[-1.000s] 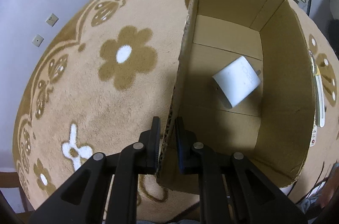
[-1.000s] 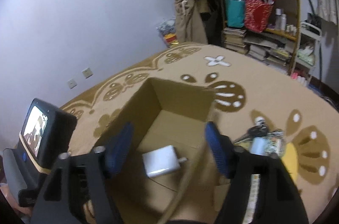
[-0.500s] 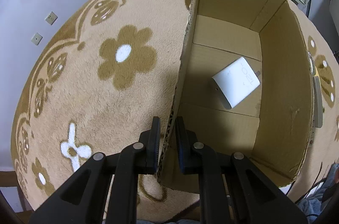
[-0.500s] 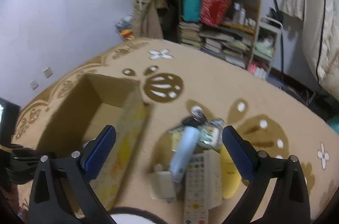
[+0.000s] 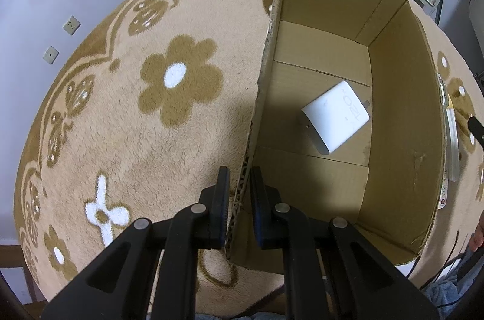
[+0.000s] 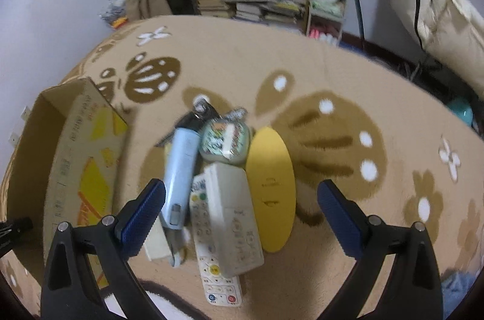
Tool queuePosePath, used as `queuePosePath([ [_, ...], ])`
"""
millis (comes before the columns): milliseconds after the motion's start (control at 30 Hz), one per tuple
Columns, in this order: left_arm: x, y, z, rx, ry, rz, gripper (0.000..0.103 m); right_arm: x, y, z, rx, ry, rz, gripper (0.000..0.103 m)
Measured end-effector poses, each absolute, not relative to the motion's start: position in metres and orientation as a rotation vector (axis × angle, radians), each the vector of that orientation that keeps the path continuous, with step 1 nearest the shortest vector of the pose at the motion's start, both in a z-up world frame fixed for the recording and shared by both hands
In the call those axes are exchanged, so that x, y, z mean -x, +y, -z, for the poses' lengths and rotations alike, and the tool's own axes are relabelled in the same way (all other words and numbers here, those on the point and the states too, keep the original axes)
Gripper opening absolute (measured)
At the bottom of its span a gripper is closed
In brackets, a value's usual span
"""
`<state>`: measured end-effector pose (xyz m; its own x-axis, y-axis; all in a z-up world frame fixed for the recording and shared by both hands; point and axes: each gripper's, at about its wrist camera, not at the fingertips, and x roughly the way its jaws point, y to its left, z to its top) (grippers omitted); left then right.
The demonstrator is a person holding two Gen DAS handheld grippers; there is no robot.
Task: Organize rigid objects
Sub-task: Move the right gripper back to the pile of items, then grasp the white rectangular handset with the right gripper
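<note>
Left wrist view: the left hand-held gripper (image 5: 237,200) is seen clamped on the near side wall of the open brown cardboard box (image 5: 402,120), one pad on the outside and one on the inside of the corrugated edge. Inside the box, on its floor, a white rectangular plastic charger block (image 5: 334,115) is seen lying flat, apart from all four walls. The box stands on a tan carpet with brown flower patterns (image 5: 127,96). The pile of things yet to be sorted lies beyond the far wall of the box and is almost wholly hidden from this side, so this gripper is judged to be the steadying one, not the picking one.

Right wrist view: the right hand-held gripper (image 6: 240,212) is held wide apart with nothing between its pads, above a pile on the carpet beside the box. Directly between and just beyond the fingers lies a cream-white rectangular remote control (image 6: 231,217), resting on a longer white remote with coloured buttons (image 6: 219,283). A pale blue elongated device (image 6: 181,171) lies to their left and a yellow oval flat piece (image 6: 270,187) to their right. All these long axes run away from the camera, across the line of closing, so the right gripper is judged the nearer one and already placed to close across the width of the cream-white remote.
</note>
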<state>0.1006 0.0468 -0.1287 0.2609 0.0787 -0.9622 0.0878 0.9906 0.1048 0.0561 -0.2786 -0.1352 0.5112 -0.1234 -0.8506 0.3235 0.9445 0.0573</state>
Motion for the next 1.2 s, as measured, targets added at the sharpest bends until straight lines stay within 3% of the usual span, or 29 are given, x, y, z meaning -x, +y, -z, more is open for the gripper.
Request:
queuePosePath([
  [533,-0.100,0.047,0.128,-0.144,1.312,0.013,0.012,-0.060,-0.274,0.172,-0.165,1.119,0.294,0.103],
  [600,-0.100,0.048,0.128,-0.142,1.313,0.014,0.012,-0.060,-0.273,0.173,-0.152,1.128,0.298,0.092],
  [733,-0.101,0.048,0.128,-0.136,1.315,0.016,0.012,-0.061,-0.276,0.175,-0.151,1.131,0.306,0.085],
  [833,-0.100,0.047,0.129,-0.146,1.313,0.014,0.012,-0.061,-0.277,0.174,-0.185,1.129,0.269,0.069],
  [1133,-0.100,0.047,0.128,-0.146,1.313,0.016,0.012,-0.065,-0.268,0.174,-0.205,1.138,0.231,0.067],
  [1200,-0.100,0.047,0.128,-0.144,1.313,0.016,0.012,-0.066,-0.265,0.177,-0.200,1.146,0.225,0.060],
])
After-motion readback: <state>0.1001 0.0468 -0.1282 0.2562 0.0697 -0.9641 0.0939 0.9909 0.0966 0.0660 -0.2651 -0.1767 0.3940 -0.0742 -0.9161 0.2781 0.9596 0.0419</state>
